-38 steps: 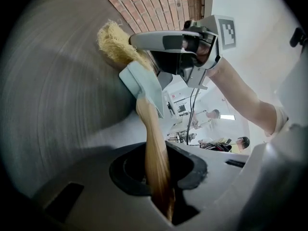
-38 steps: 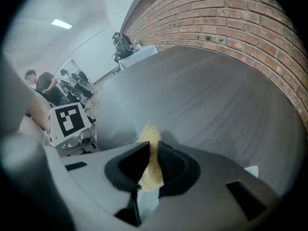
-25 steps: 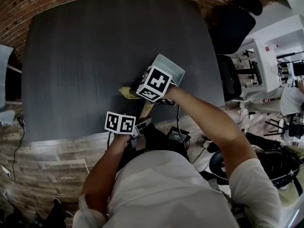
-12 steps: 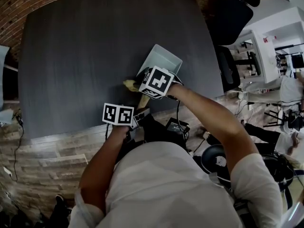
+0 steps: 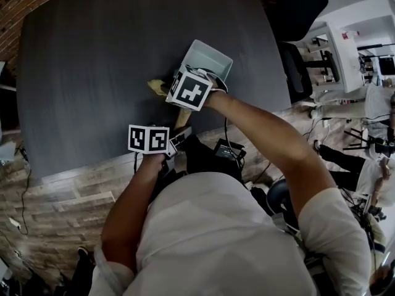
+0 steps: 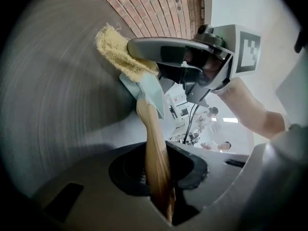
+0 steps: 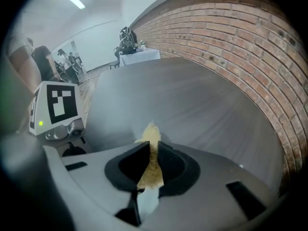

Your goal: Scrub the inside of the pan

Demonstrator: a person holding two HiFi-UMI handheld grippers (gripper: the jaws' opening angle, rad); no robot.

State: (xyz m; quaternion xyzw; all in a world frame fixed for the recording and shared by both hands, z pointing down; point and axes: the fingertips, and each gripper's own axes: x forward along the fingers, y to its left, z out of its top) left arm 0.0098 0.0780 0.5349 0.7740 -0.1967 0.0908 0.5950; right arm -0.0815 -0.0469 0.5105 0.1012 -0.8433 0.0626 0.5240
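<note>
— Where is the pan, and what has hold of it?

— The pan (image 5: 213,63) sits toward the near right part of the table (image 5: 92,66), with its wooden handle (image 5: 182,118) pointing at the near edge. The left gripper (image 6: 159,170) is clamped on that handle, its jaws almost together.

— And the other tool?

— The right gripper (image 7: 150,165) pinches a yellow scrubber (image 7: 152,138) between narrow jaws at the pan's near left rim. The scrubber pokes out past the rim to the left. Whether it touches the inside cannot be told.

— What has changed since a second ago?

— The right gripper has rolled and tipped, so its marker cube shows a flatter face, and it has slid slightly left. The left gripper and the pan have kept their place.

— How much room is there?

— The near edge lies just behind the left gripper. The right edge is near the pan, with a chair (image 5: 296,17) beyond it. To the left and far side, the dark tabletop stretches wide.
</note>
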